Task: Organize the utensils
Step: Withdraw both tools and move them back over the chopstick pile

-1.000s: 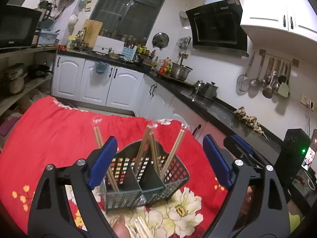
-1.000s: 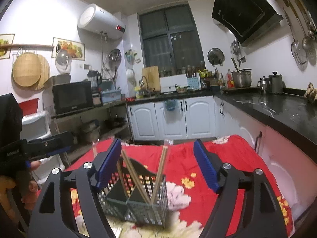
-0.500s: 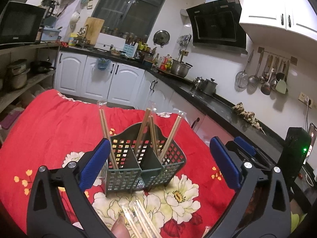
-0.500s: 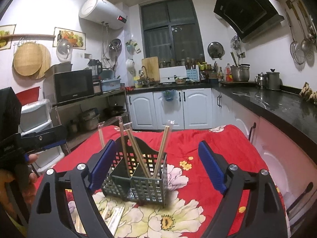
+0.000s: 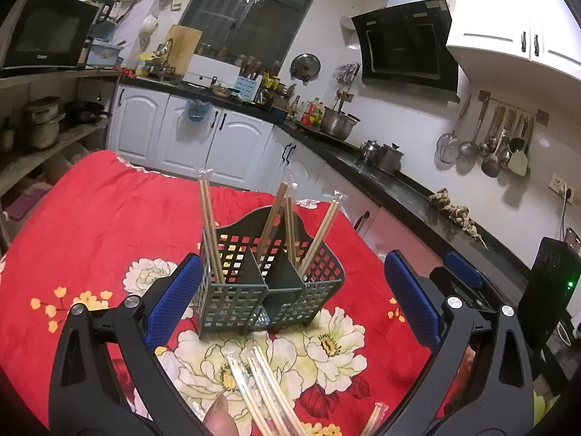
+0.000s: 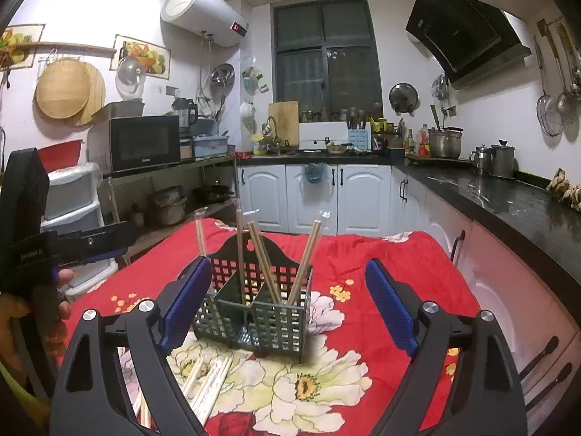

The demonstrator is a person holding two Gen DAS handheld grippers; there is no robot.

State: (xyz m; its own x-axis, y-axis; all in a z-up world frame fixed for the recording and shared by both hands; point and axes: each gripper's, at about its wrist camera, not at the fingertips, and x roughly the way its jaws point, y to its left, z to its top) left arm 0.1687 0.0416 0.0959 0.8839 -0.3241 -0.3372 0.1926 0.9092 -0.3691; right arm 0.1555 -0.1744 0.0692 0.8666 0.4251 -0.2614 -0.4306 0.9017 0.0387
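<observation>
Left hand-held gripper: jaws spread wide with nothing between the blue pads; they have just been opening. Its left pad sits just beside the near left corner of the basket in this view, no contact to be seen.
Right hand-held gripper: jaws wide apart and empty, also just been opening. The basket shows in the gap between the pads, beyond them.
Utensil basket: dark green plastic lattice caddy with inner dividers and a raised arched back, standing upright on the table, in front of both grippers.
Chopsticks in basket: several wrapped pairs stand in the compartments, leaning at different angles; one pair at the left, a crossing group in the middle, one pair leaning out to the right.
Loose chopsticks: a bunch in clear wrappers lies flat on the cloth just in front of the basket, near the left gripper; the same bunch shows at the lower left of the right wrist view.
Table: covered by a red cloth printed with large white and yellow flowers.
Fingertip: one shows at the bottom edge of the left wrist view, next to the loose chopsticks.
Person's left hand: seen at the left edge of the right wrist view, wrapped round the other gripper's black handle.
Surroundings: white kitchen cabinets, a black counter with pots, a microwave on a shelf.
</observation>
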